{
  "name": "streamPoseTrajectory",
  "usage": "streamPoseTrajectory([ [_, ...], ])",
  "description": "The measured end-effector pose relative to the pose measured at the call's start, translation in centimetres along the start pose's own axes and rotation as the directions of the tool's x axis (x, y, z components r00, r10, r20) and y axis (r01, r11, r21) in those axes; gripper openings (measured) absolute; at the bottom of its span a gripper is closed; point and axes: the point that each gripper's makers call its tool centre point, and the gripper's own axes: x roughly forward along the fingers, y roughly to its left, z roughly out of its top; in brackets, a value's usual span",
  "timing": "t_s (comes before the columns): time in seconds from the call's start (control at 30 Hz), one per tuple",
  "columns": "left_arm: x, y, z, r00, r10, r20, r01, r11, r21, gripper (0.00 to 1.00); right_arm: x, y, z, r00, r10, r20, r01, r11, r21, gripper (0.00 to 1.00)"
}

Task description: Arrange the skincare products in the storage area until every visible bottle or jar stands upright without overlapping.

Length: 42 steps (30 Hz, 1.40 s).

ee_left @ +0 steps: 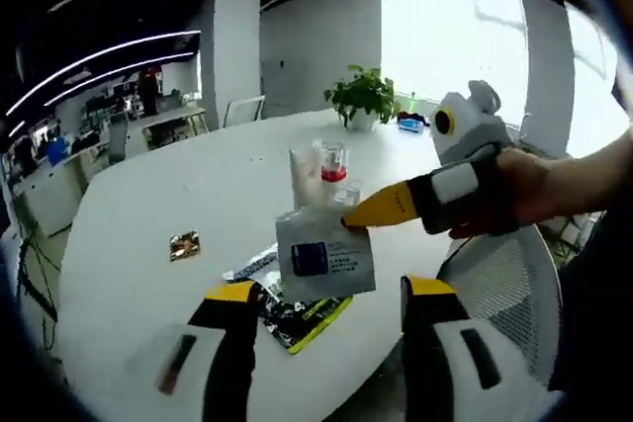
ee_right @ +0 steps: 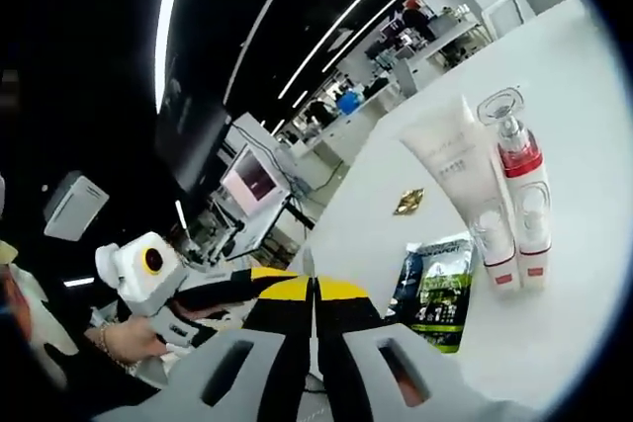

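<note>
Closed on a white sachet point(ee_left: 324, 256) at frame centre, the right gripper point(ee_left: 348, 218) holds it; left gripper point(ee_left: 326, 294) gapes empty just below.

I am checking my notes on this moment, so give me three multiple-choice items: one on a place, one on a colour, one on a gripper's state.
1. Where does the green-and-black packet lie?
A. flat on the white table
B. on the mesh chair
C. beside the potted plant

2. What colour is the band on the clear-capped pump bottle?
A. blue
B. red
C. green

3. How stands the right gripper?
A. wide open over the table
B. shut on nothing
C. shut on the white sachet

Answers: 1 A, the packet lies flat on the tabletop below the sachet. 2 B, a red band sits under the clear cap. 3 C, its yellow tips pinch the sachet's top edge, holding it up.
</note>
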Motion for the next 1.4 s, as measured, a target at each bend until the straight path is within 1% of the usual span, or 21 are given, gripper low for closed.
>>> streamPoseTrajectory([
  [0.03,-0.4,-0.4,0.2,0.997,-0.069,0.028,0.072,0.991,-0.115,0.55,0.0,0.5,0.0,1.0,0.021,-0.004,-0.021,1.0,-0.008,0.01],
  [0.07,-0.7,-0.3,0.3,0.994,-0.1,0.049,0.108,0.977,-0.186,0.51,0.0,1.0,0.1,0.999,0.032,-0.002,-0.032,0.999,-0.016,0.01],
  [0.1,-1.0,-0.4,0.9,0.981,-0.164,0.102,0.188,0.937,-0.294,0.47,0.0,1.6,0.1,0.999,0.049,-0.005,-0.049,0.998,-0.03,0.01],
  [0.13,-1.3,-0.9,1.0,0.968,-0.222,0.114,0.248,0.911,-0.329,0.41,0.1,2.0,0.0,0.998,0.057,-0.009,-0.057,0.998,-0.033,0.01],
  [0.2,-1.8,-1.0,2.0,0.936,-0.29,0.199,0.347,0.853,-0.389,0.35,0.2,2.8,-0.1,0.997,0.081,-0.014,-0.082,0.995,-0.049,0.01],
  [0.27,-1.8,-0.8,2.1,0.929,-0.297,0.223,0.367,0.82,-0.439,0.3,0.3,3.2,-0.2,0.995,0.097,-0.018,-0.098,0.994,-0.053,0.01],
  [0.4,-1.6,-0.2,0.6,0.956,-0.251,0.151,0.291,0.865,-0.409,0.11,0.7,3.2,-0.2,0.994,0.106,-0.031,-0.108,0.993,-0.053,0.01],
  [0.43,-1.5,0.0,0.6,0.961,-0.229,0.154,0.273,0.87,-0.409,0.13,0.9,3.0,-0.2,0.994,0.101,-0.036,-0.103,0.993,-0.056,0.01],
  [0.57,-1.6,0.3,0.6,0.969,-0.192,0.156,0.242,0.866,-0.437,0.09,1.5,2.7,-0.2,0.996,0.081,-0.047,-0.084,0.995,-0.06,0.01],
  [0.67,-1.8,0.9,-0.2,0.983,-0.147,0.109,0.182,0.848,-0.498,0.03,2.6,1.8,-1.2,0.992,-0.004,-0.13,-0.02,0.982,-0.186,0.01],
  [0.7,-1.7,1.6,-0.5,0.989,-0.115,0.093,0.146,0.86,-0.49,0.03,3.0,1.8,-1.4,0.99,-0.01,-0.141,-0.02,0.977,-0.212,0.01],
  [0.73,-1.8,2.2,-1.3,0.995,-0.084,0.049,0.098,0.86,-0.5,0.03,3.8,1.7,-1.7,0.985,-0.028,-0.169,-0.018,0.963,-0.267,0.01],
  [0.8,-1.9,2.9,-2.1,0.999,-0.046,0.014,0.046,0.85,-0.526,0.02,4.8,1.4,-2.5,0.974,-0.086,-0.21,0.004,0.932,-0.361,0.01],
  [0.83,-2.0,3.6,-2.8,1.0,-0.015,-0.016,0.004,0.848,-0.531,0.02,5.3,1.3,-2.9,0.967,-0.109,-0.23,0.003,0.909,-0.417,0.01],
  [0.87,-2.0,3.9,-3.3,0.999,-0.001,-0.034,-0.017,0.846,-0.534,0.02,6.0,1.1,-3.5,0.956,-0.135,-0.262,-0.012,0.869,-0.495,0.01],
  [0.97,-2.0,5.3,-4.4,0.997,0.033,-0.063,-0.062,0.84,-0.539,0.02,7.7,0.3,-4.7,0.938,-0.189,-0.291,-0.031,0.789,-0.614,0.01],
  [1.0,-2.0,5.7,-4.8,0.996,0.042,-0.074,-0.075,0.837,-0.542,0.02,8.2,0.0,-5.1,0.934,-0.195,-0.298,-0.036,0.781,-0.624,0.01],
  [1.07,-1.8,6.6,-5.7,0.993,0.061,-0.099,-0.106,0.826,-0.554,0.02,8.9,-0.4,-5.5,0.932,-0.203,-0.299,-0.027,0.786,-0.618,0.01],
  [1.17,-1.4,7.6,-6.7,0.989,0.076,-0.125,-0.136,0.79,-0.597,0.02,9.6,-1.3,-6.1,0.925,-0.223,-0.307,-0.026,0.769,-0.638,0.01],
  [1.27,-1.0,8.3,-7.3,0.986,0.085,-0.144,-0.154,0.792,-0.591,0.02,10.1,-1.7,-6.4,0.921,-0.235,-0.31,-0.024,0.76,-0.649,0.01],
  [1.4,-0.3,9.2,-8.4,0.98,0.092,-0.178,-0.182,0.778,-0.602,0.02,10.7,-2.6,-6.9,0.914,-0.256,-0.315,-0.024,0.74,-0.672,0.01],
])
